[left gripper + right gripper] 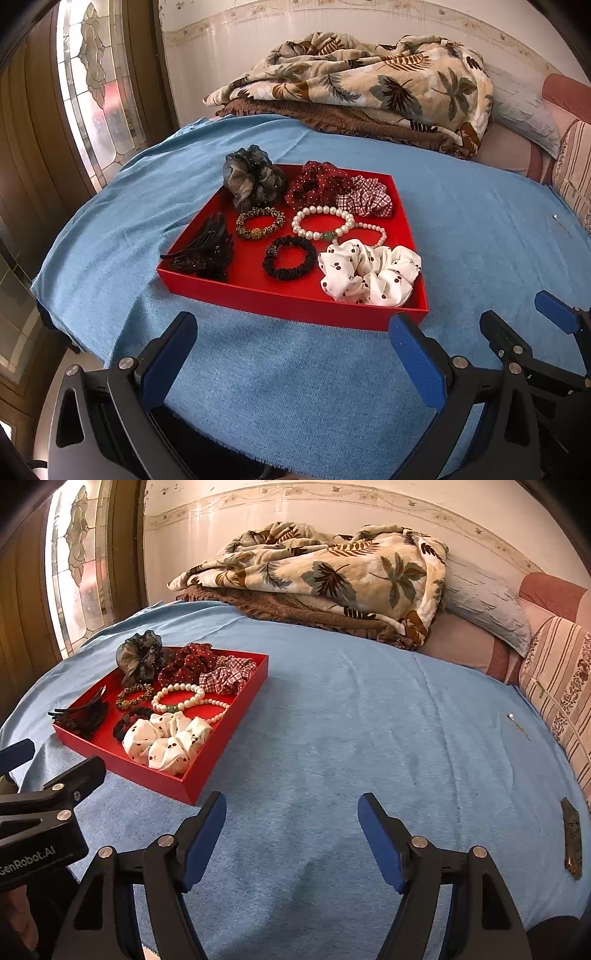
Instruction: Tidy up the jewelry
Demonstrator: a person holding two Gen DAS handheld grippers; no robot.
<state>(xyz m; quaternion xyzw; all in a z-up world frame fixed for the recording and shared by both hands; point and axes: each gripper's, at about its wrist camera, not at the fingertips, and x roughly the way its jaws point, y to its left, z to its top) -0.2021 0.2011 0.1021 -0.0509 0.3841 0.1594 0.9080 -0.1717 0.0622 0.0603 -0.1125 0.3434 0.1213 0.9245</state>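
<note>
Blue bedcover [461, 229] bears a red tray [295, 301] of scrunchies and pearl bracelets [323, 223]; both grippers [291, 350] [291, 834] gape empty; only the right view shows a brown clip [572, 838].

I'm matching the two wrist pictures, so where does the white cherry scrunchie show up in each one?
Left wrist: white scrunchie lies right of centre, in the red tray's near right corner.
Right wrist: white scrunchie lies left of centre, in the tray's near part.
Shared landmark: the pearl bracelet just behind it.
</note>
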